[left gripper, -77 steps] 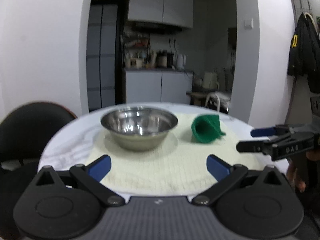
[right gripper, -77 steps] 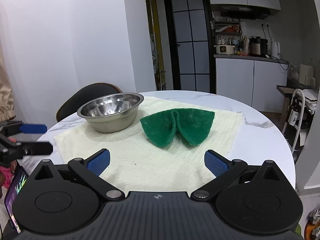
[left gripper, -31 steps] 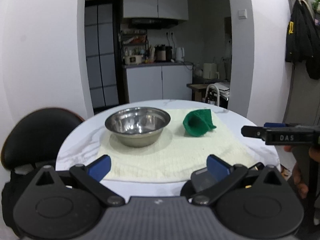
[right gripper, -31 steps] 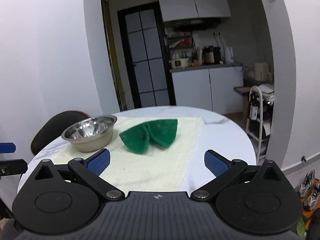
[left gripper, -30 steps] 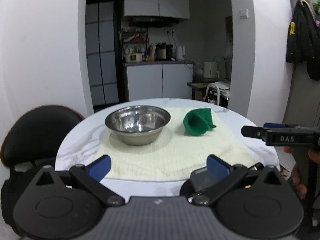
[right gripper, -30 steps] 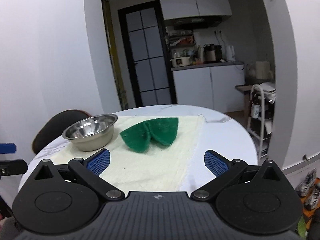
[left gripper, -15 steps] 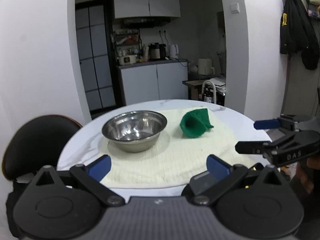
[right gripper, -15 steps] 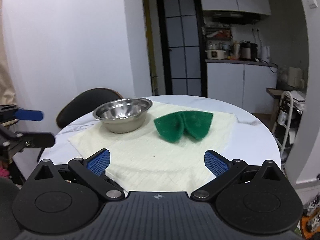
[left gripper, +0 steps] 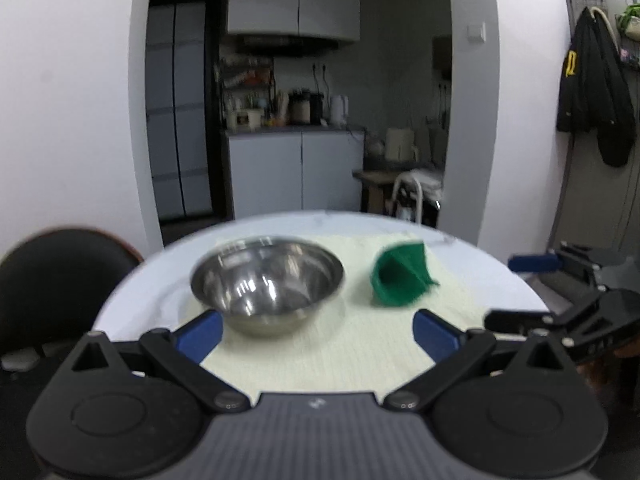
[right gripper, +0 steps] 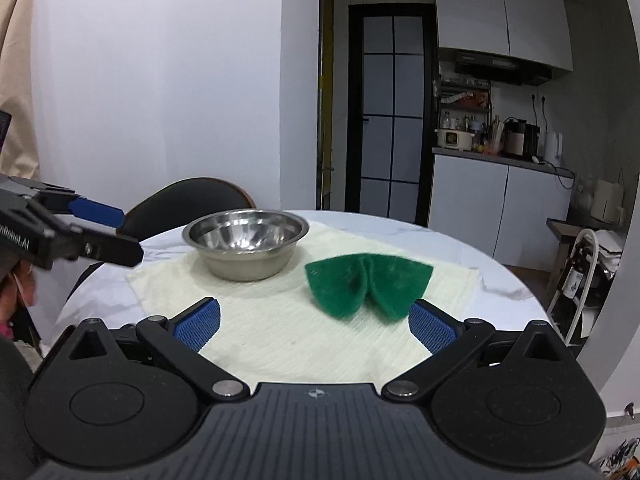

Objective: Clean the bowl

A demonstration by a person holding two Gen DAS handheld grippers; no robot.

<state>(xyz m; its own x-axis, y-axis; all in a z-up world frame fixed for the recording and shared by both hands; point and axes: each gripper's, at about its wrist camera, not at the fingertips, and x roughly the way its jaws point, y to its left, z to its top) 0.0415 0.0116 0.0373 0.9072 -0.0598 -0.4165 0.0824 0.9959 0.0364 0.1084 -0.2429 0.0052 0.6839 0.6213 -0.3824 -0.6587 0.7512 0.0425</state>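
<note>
I judge this the approach step: my left gripper point(left gripper: 316, 330) and right gripper point(right gripper: 314, 326) both gape empty at the table's point(right gripper: 500, 280) near edge, so next I seize the green scouring pad point(right gripper: 368, 282) lying beside the steel bowl point(right gripper: 245, 248) mid-table.

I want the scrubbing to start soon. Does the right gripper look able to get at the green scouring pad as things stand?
Probably yes. The right gripper is open and faces the green scouring pad, which lies folded on the cream mat with nothing between them. The steel bowl sits apart, to the pad's left.
</note>
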